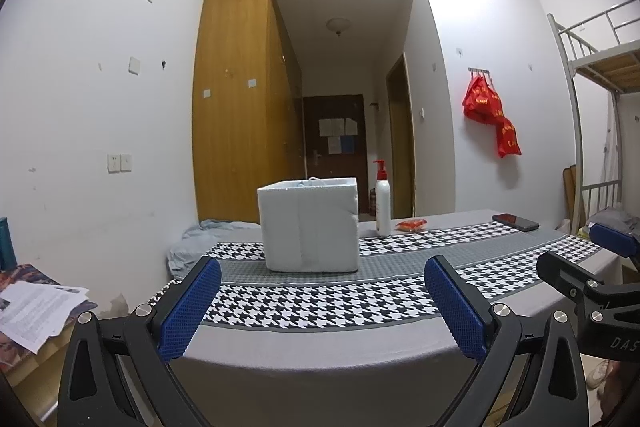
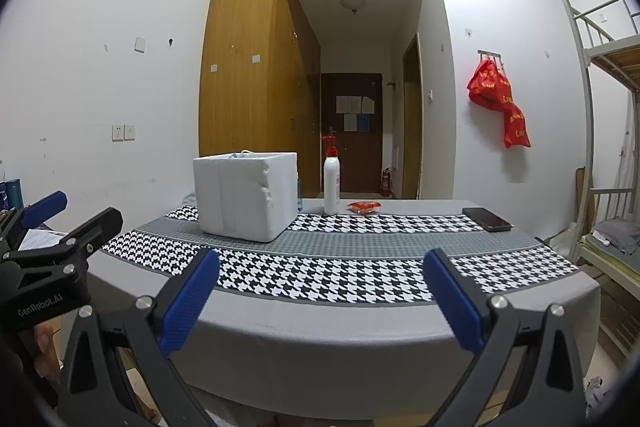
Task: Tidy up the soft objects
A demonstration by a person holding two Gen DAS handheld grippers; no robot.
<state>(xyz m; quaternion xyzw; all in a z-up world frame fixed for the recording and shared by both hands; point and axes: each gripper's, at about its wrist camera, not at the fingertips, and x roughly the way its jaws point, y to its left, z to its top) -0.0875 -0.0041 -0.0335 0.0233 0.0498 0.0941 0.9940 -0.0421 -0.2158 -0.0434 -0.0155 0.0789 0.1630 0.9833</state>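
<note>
A white fabric storage box [image 1: 309, 225] [image 2: 245, 195] stands upright on the table [image 1: 320, 339] [image 2: 344, 323], on a grey and houndstooth runner. A small red-orange soft packet [image 1: 411, 225] [image 2: 363, 207] lies further back, right of a white pump bottle [image 1: 383, 199] [image 2: 331, 181]. My left gripper [image 1: 322, 307] hovers open at the table's near edge, in front of the box, with nothing between its blue pads. My right gripper [image 2: 322, 301] is also open and empty, level with the near edge, to the right of the box. Each gripper shows at the side of the other's view.
A black phone [image 1: 516, 221] [image 2: 487, 219] lies at the table's far right. Loose papers [image 1: 36, 307] rest on a low surface to the left. A metal bunk bed [image 2: 608, 131] stands at the right. Red bags [image 1: 490, 115] hang on the far wall.
</note>
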